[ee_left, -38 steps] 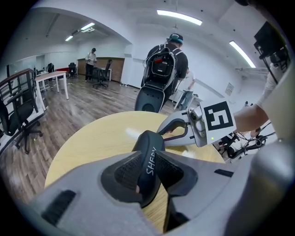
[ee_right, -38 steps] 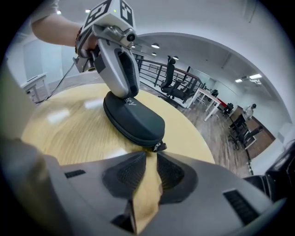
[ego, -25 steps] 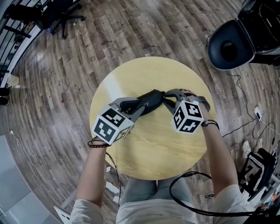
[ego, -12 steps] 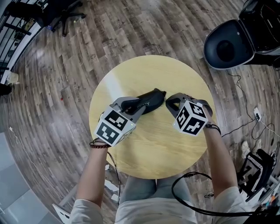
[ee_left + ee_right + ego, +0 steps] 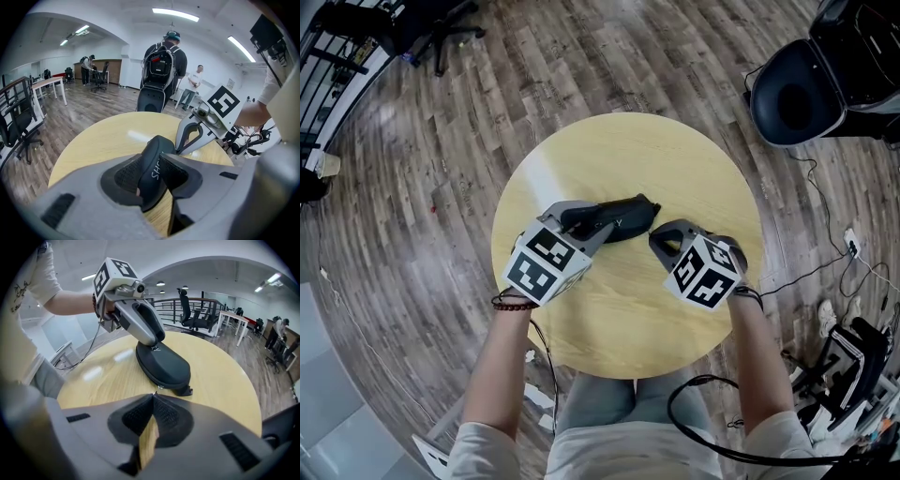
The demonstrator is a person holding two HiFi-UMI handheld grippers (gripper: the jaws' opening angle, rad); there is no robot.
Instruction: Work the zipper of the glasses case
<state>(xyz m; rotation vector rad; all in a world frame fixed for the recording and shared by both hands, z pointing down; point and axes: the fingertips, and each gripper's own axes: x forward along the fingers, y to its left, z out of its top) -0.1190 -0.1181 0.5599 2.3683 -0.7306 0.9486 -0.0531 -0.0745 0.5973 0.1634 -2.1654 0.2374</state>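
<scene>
A black zippered glasses case (image 5: pixel 619 216) lies on the round yellow table (image 5: pixel 675 159). My left gripper (image 5: pixel 581 218) straddles the case's left end. In the left gripper view the case (image 5: pixel 157 161) stands between the pads (image 5: pixel 123 176); the jaws have just been opening and no longer squeeze it. My right gripper (image 5: pixel 660 241) is a short way off the case's right end, shut with nothing in it. In the right gripper view its tips (image 5: pixel 153 398) meet just short of the case (image 5: pixel 164 364), near the small silver zipper pull (image 5: pixel 160 386).
A black office chair (image 5: pixel 792 94) stands on the wood floor at the upper right, and cables (image 5: pixel 825 262) trail to the right of the table. The left gripper view shows a person with a backpack (image 5: pixel 164 61) beyond the table and desks further off.
My right gripper has drawn back from the case's right end toward me and rolled. My left gripper has stayed at the case's left end. The case has barely shifted.
</scene>
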